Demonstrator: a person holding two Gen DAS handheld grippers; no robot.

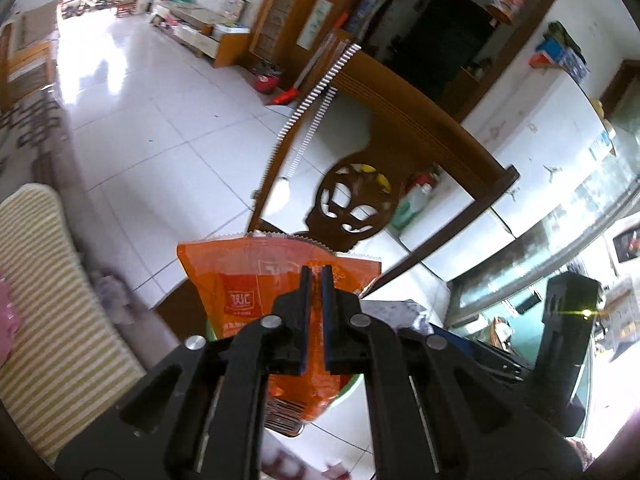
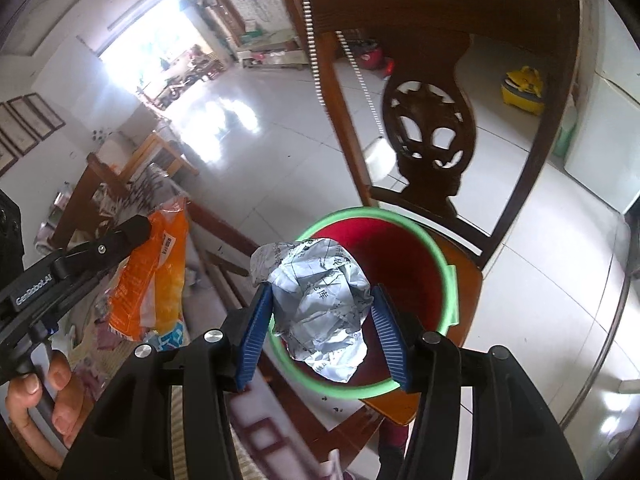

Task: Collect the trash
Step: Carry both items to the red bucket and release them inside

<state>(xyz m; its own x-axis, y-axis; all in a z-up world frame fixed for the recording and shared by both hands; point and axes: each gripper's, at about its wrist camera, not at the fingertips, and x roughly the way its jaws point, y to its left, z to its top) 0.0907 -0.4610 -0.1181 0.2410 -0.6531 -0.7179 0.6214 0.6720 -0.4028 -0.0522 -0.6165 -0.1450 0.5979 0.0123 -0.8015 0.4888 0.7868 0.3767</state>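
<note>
An orange snack bag (image 1: 240, 284) stands upright between the narrow black fingers of my left gripper (image 1: 317, 270), which is shut on it. In the right wrist view the same bag (image 2: 160, 276) hangs left of a red bin with a green rim (image 2: 445, 264). The bin sits on a wooden chair seat (image 2: 468, 280). My right gripper (image 2: 322, 287) is above the bin's mouth. Its blue pads (image 2: 256, 328) touch both sides of a crumpled silver foil ball (image 2: 324, 312). A person's hand (image 2: 36, 396) holds the left tool.
The chair's carved wooden back (image 2: 436, 128) rises just behind the bin, with a beaded cord and a white pouch (image 2: 380, 156) hanging on it. A striped cushion (image 1: 60, 300) lies to the left. White tiled floor (image 1: 160, 132) spreads beyond. A yellow object (image 2: 522, 88) sits on the floor.
</note>
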